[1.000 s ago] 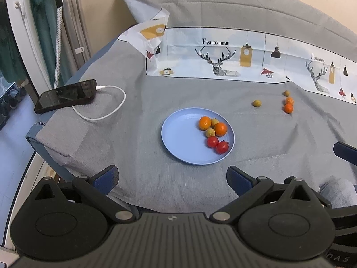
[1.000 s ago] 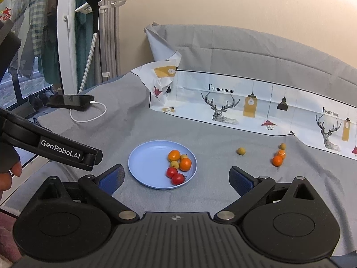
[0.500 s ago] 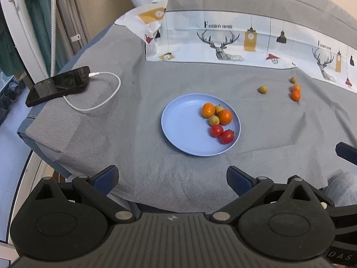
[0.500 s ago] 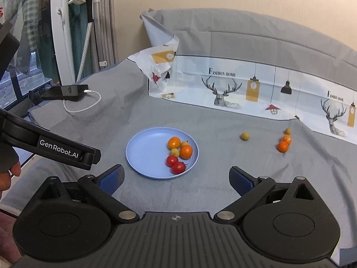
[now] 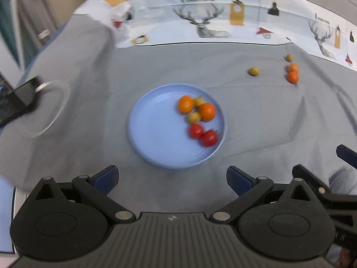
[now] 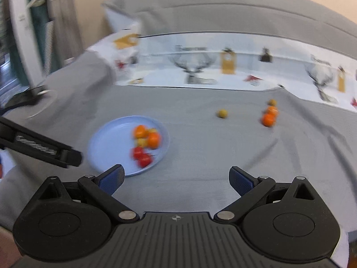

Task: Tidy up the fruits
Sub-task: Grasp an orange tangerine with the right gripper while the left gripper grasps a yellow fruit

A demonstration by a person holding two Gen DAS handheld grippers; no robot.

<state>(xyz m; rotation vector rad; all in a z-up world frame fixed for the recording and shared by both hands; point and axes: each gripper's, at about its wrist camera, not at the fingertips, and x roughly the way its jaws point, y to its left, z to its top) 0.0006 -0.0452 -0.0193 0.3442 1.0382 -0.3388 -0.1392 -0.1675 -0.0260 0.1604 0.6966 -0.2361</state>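
A blue plate [image 5: 156, 134] lies on the grey cloth and holds two orange fruits [image 5: 206, 111], two yellow-green ones and two red tomatoes [image 5: 209, 137]. It also shows in the right wrist view [image 6: 111, 143]. Loose on the cloth at the right lie a yellow-green fruit [image 5: 253, 71] [image 6: 222, 113], two orange fruits [image 5: 292, 77] [image 6: 268, 119] and a small brownish one [image 5: 289, 57]. My left gripper [image 5: 171, 178] is open and empty just short of the plate. My right gripper [image 6: 177, 178] is open and empty, right of the plate.
A black phone [image 5: 15, 99] on a white cable [image 5: 55, 111] lies at the cloth's left edge. A white printed sheet with deer [image 5: 223, 20] runs along the back. The left gripper's arm [image 6: 38, 147] crosses the right wrist view at the left.
Both grippers have moved forward and lower toward the cloth; the plate and loose fruits look larger and blurred. The right view has swung rightward. Both stay open.
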